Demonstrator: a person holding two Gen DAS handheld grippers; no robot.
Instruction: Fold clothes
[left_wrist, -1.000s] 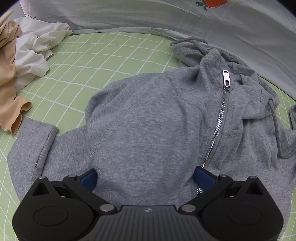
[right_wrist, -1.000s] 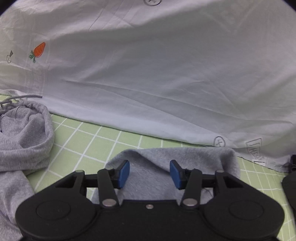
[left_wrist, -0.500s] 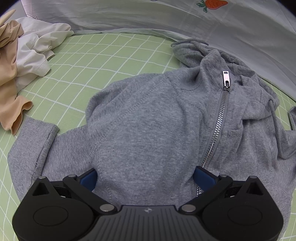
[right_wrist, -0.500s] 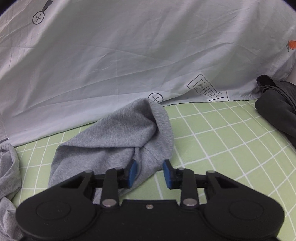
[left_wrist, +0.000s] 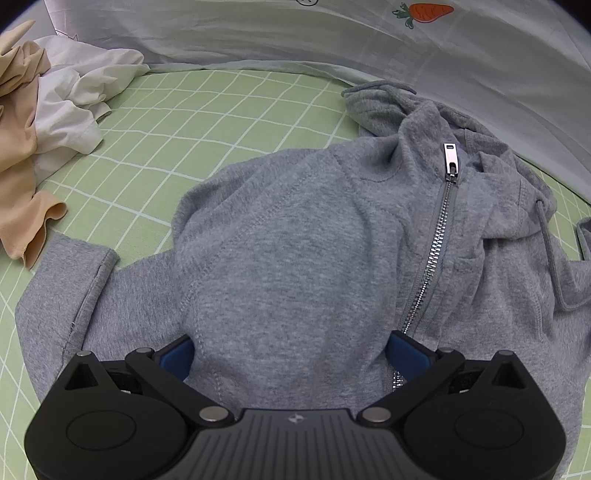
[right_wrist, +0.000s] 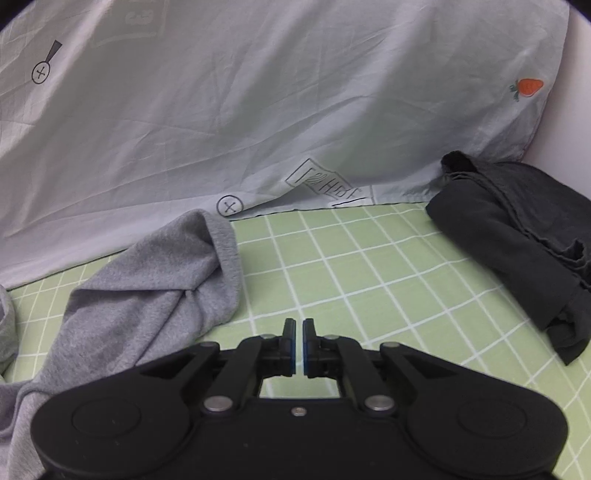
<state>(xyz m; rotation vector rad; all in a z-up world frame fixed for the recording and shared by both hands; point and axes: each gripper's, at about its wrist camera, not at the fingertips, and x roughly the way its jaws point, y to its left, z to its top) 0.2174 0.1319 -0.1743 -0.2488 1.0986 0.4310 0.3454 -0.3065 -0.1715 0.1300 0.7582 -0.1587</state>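
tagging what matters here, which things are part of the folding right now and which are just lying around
In the job:
- grey hoodie, spread flat
- its sleeve, lying loose
- left gripper, fingers wide over the hoodie
- right gripper, shut, empty

Lying about:
- white cloth
- beige cloth
- dark folded garment
- carrot-print sheet
- green checked bedsheet
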